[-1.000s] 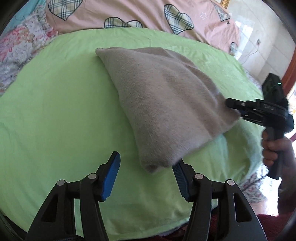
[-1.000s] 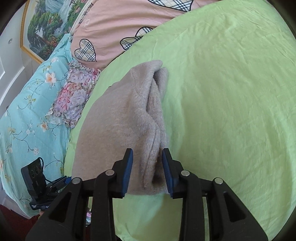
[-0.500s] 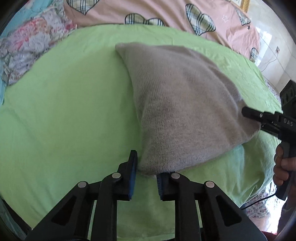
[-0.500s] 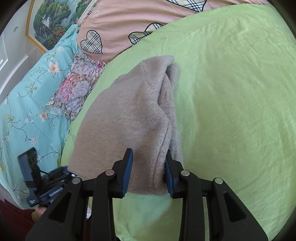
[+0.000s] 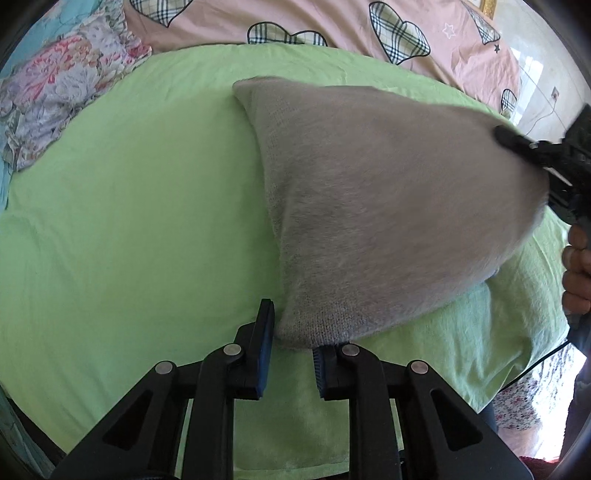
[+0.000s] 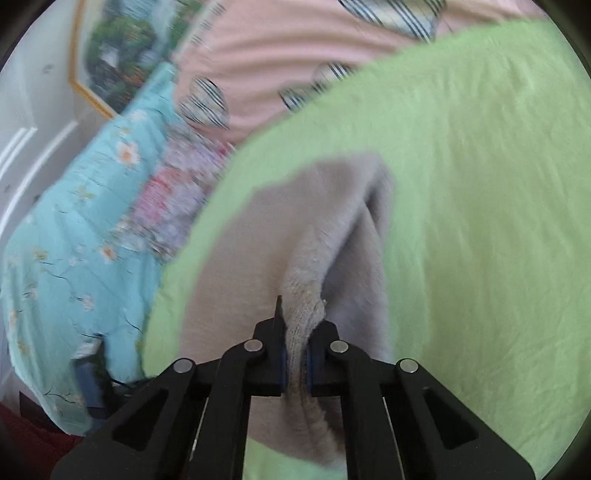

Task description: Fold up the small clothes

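A grey knitted garment [image 5: 369, 203] lies folded on the green sheet [image 5: 129, 221], with its right side lifted off the bed. My left gripper [image 5: 293, 332] is shut on the garment's near corner, and the cloth covers the right fingertip. At the far right edge my right gripper [image 5: 535, 151] grips the garment, held by a person's hand [image 5: 576, 269]. In the blurred right wrist view the right gripper [image 6: 297, 343] has its jaws closing tight on a raised ridge of the garment [image 6: 229, 277], pinched between the pads. The left gripper [image 6: 88, 380] shows as a dark blur at lower left.
A pink quilt with plaid hearts [image 5: 332, 22] lies behind the sheet. A floral pillow [image 5: 55, 81] and a blue flowered cover [image 6: 74, 240] lie on the left side. A framed picture [image 6: 122, 55] hangs on the wall. The bed's edge drops off at the right, by a cable [image 5: 535, 369].
The left jaws narrowed from wide open onto the garment's near corner. The right jaws squeezed shut on the fold and rose, lifting the garment's right side.
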The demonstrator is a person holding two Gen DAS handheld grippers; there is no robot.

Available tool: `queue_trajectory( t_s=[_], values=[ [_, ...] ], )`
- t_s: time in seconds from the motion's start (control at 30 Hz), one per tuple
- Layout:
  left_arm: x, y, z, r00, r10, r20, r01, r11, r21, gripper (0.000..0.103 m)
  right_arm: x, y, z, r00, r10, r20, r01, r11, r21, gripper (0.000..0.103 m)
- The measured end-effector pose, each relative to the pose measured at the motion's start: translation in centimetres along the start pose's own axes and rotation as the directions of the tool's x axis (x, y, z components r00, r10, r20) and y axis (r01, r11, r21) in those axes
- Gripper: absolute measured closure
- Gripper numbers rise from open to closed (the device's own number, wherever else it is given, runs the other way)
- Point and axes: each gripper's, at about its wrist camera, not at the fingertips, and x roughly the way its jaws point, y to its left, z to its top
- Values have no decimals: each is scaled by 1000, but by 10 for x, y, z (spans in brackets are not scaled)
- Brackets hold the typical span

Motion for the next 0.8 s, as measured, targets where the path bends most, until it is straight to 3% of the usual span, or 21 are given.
queue_trajectory(
  t_s=[0.07,0.17,0.4,0.53,0.63,0.8],
  values=[
    [0,3,0,1000,-15,-8,15,1000,-13,84,-8,-1,0,1000,-23,6,23,1000,-15,96],
    [3,3,0,1000,-22,-18,22,1000,-17,85,12,-30,-12,989,-119,-87,122,992,28,96],
    [5,12,1,998,-52,-46,49,998,-48,84,37,-50,-27,984,-118,-131,130,987,89,94],
    [3,19,-1,992,-102,-68,94,990,-108,84,20,-45,-29,987,-107,-122,119,988,98,75],
    [-2,26,-3,982,-155,-104,142,983,-118,85,2,-39,-35,979,-179,-94,185,980,71,50],
    [-43,24,3,974,-220,-52,220,975,-3,86,-23,-33,-31,974,-226,-32,227,973,45,49]
  ],
)
